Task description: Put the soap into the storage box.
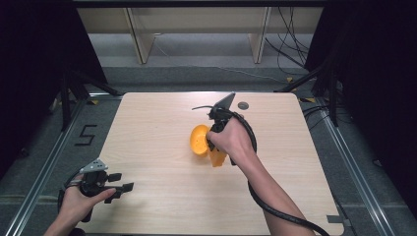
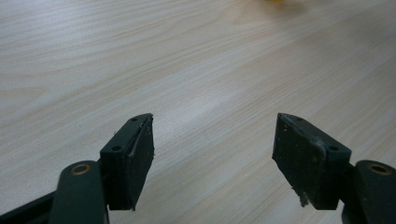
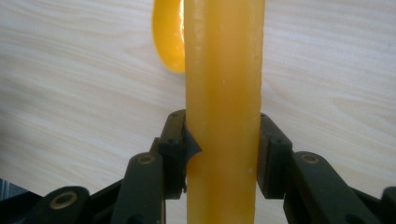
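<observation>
Near the middle of the table, the right gripper clamps the handle of an orange scoop crosswise, its bowl pointing away from the person. The left gripper rests wide open and empty at the near left corner, well apart.

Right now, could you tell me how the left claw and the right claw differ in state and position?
The left claw is open and holds nothing; the right claw is shut on a yellow scoop. The left claw sits near the table's front left corner; the right claw is near the table's middle. Both are black, hand-held two-jaw tools.
</observation>
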